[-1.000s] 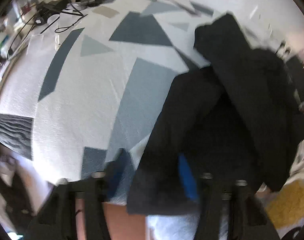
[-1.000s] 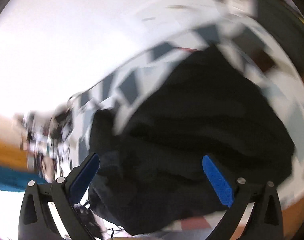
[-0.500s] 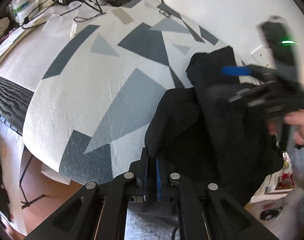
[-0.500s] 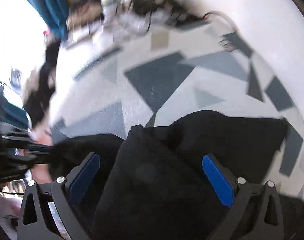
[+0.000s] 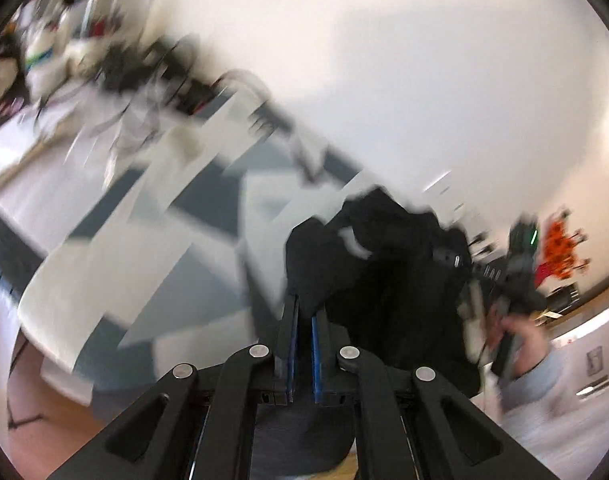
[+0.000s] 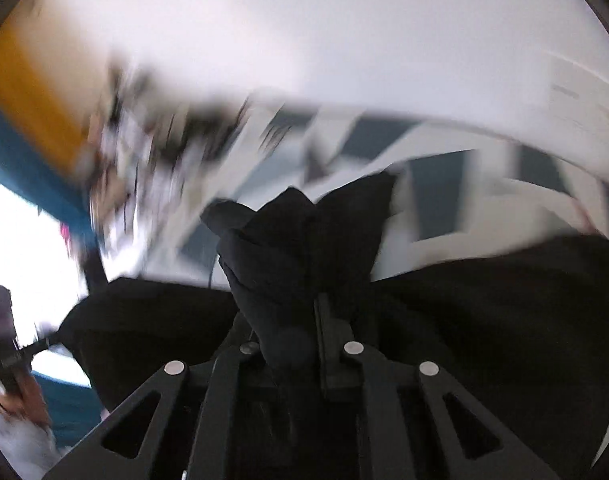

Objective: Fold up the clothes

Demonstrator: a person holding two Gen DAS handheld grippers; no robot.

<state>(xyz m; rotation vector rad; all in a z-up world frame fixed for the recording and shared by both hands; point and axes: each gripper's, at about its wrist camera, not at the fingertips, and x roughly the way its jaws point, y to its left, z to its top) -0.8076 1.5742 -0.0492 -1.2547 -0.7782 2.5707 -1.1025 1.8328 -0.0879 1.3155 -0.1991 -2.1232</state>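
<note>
A black garment (image 5: 384, 272) lies bunched on a table cover (image 5: 164, 240) of white cloth with grey triangles. My left gripper (image 5: 303, 312) is shut on an edge of the garment, which it holds lifted above the table. In the right wrist view the garment (image 6: 304, 232) bulges up out of my right gripper (image 6: 288, 308). Its jaws are closing, with a thick fold of the black cloth pinched between them. The right gripper's body (image 5: 504, 276) and the hand (image 5: 520, 332) holding it show blurred at the garment's right side. Both views are smeared by motion.
Cables and small clutter (image 5: 116, 64) crowd the far end of the table below a white wall. An orange and teal curtain (image 6: 28, 112) hangs at the left. Wooden floor (image 5: 36, 392) shows past the table's near edge. Red-orange objects (image 5: 560, 244) stand at the right.
My left gripper has risen, pulling the garment's edge up off the table. My right gripper, wide open over the cloth before, has swung round and closed on a fold of it.
</note>
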